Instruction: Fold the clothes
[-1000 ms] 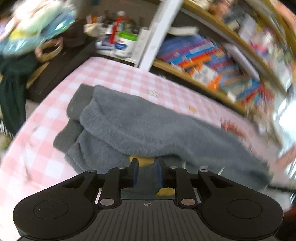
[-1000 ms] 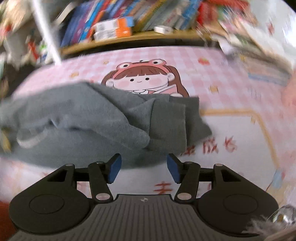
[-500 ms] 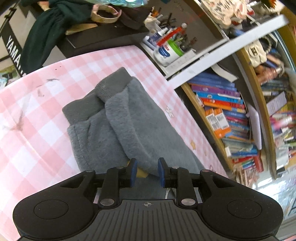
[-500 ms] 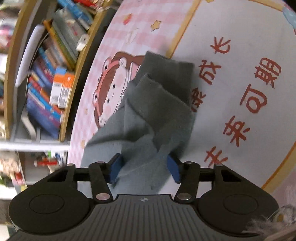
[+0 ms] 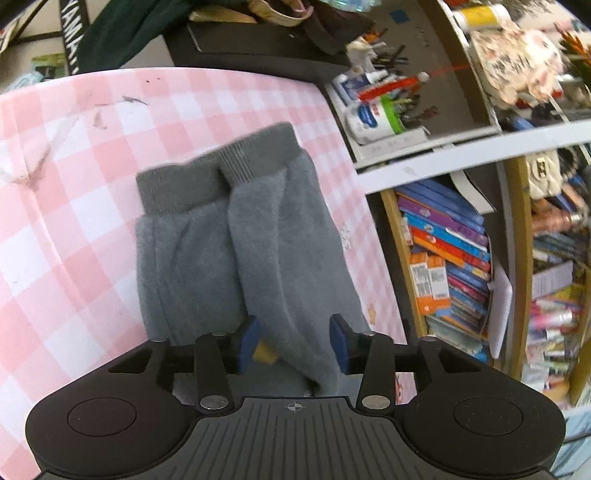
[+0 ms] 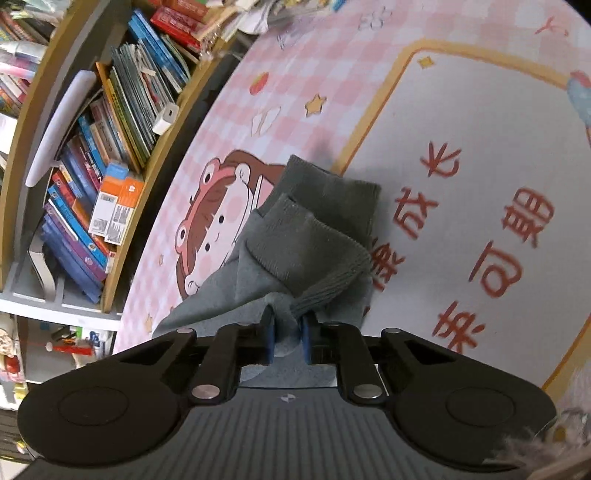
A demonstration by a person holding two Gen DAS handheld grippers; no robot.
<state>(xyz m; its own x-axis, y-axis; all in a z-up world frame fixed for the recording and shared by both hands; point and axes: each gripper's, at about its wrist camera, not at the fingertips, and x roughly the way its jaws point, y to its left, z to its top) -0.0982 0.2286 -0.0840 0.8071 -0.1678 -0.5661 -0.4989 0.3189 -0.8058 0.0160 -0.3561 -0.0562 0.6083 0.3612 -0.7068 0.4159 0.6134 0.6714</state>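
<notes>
Grey fleece trousers (image 5: pixel 236 254) lie on the pink checked table mat (image 5: pixel 66 177), their ribbed waistband (image 5: pixel 207 173) at the far end in the left wrist view. My left gripper (image 5: pixel 293 345) is open, its blue pads either side of a fold of the grey fabric, with a yellow patch by the left pad. In the right wrist view the two ribbed leg cuffs (image 6: pixel 317 240) lie stacked on the mat's cartoon girl print (image 6: pixel 218 225). My right gripper (image 6: pixel 287 338) is shut on a pinch of the trouser leg just behind the cuffs.
A bookshelf (image 5: pixel 450 258) full of books runs along the table's far edge and also shows in the right wrist view (image 6: pixel 92 184). A dark keyboard (image 5: pixel 258 48) with a green garment (image 5: pixel 129 33) sits beyond the table end. Bottles and pens (image 5: pixel 373 107) fill a shelf.
My left gripper has opened and let go of the trousers. My right gripper has closed on the trouser leg near the cuffs. Both views have swung to look along the trousers.
</notes>
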